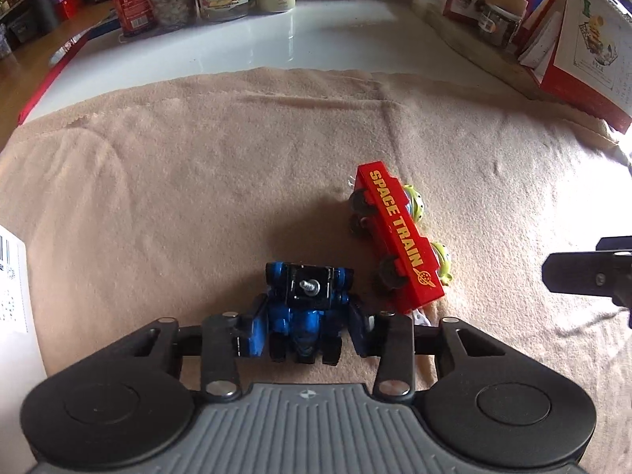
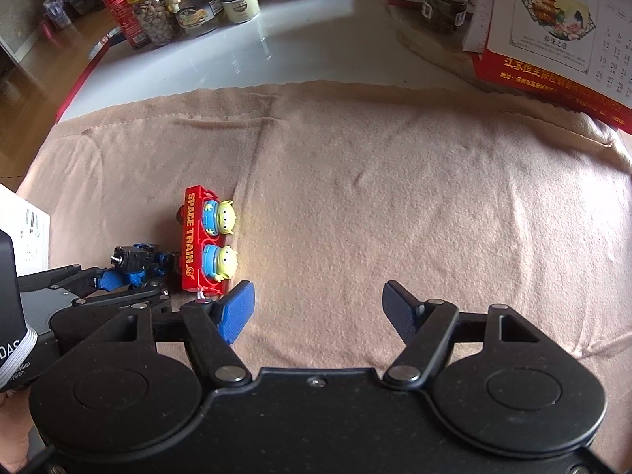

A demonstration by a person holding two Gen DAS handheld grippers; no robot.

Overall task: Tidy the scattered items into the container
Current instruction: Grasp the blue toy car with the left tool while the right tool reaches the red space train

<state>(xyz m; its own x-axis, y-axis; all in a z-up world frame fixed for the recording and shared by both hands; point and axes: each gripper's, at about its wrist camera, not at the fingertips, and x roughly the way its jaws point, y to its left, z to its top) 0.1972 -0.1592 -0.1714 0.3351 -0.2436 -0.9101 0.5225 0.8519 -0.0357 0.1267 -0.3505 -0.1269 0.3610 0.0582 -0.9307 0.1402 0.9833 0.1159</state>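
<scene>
My left gripper [image 1: 304,331] is clamped on the blue toy [image 1: 306,308], pads on both flanks so it lifts level off the cloth [image 1: 197,181]. Just right, the red train [image 2: 197,245] lies tipped on its side. My right gripper [image 2: 318,312] hangs empty, jaws apart, beside it.

The blue toy car [image 1: 306,312] hides its lower half between the left gripper's [image 1: 306,330] pads. The white box [image 1: 14,280] runs off the left edge, print too small to read.
</scene>
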